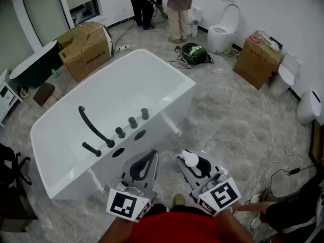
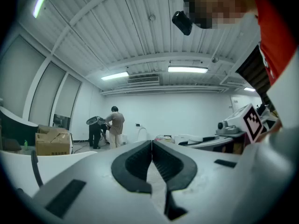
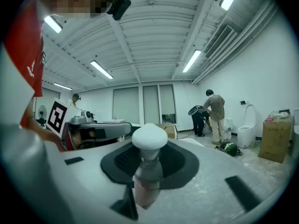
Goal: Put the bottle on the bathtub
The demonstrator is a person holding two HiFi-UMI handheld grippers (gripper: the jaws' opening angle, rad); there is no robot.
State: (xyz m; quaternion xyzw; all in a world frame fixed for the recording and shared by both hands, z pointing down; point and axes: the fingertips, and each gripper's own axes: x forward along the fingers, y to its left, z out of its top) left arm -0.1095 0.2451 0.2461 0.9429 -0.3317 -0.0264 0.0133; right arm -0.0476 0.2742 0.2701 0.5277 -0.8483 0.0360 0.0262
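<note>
Spreading across the whole head view is the grey stone floor (image 1: 238, 130), and the middle right of the frame is wide and open. The big white bathtub (image 1: 121, 90) fills the middle and left, lying slanted from lower left to upper right. Its top edge is flat. The near edge is wider and holds a black tap (image 1: 93, 128) and a row of black knobs (image 1: 132, 121). The far edge and the right end are bare.

A brown box (image 1: 86, 47) sits just beside the tub's far side in the upper left. Another brown box (image 1: 255, 57) stands at the upper right, well apart from the tub. A white toilet (image 1: 223, 32) is near it. Two people (image 1: 172, 4) stand at the top middle. A dark green bag (image 1: 195, 52) with cables lies on the floor near the tub's right end.

At the bottom middle are the two grippers, side by side. The left gripper (image 1: 152, 155) (image 2: 152, 141) has its jaws pressed together with nothing in them. It hangs by the tub's near side. The right gripper (image 1: 195, 162) (image 3: 149, 146) is squeezed tight on the bottle (image 1: 191, 159) (image 3: 148, 171).

The bottle is over the floor, just right of the tub's near side and not touching it. It lies the long way along the jaws. Its top points away from the person, toward the top of the frame. It has a round white cap that pokes out past the jaw tips. The neck under the cap looks grey. The rest is tucked down between the jaws and hard to see.
</note>
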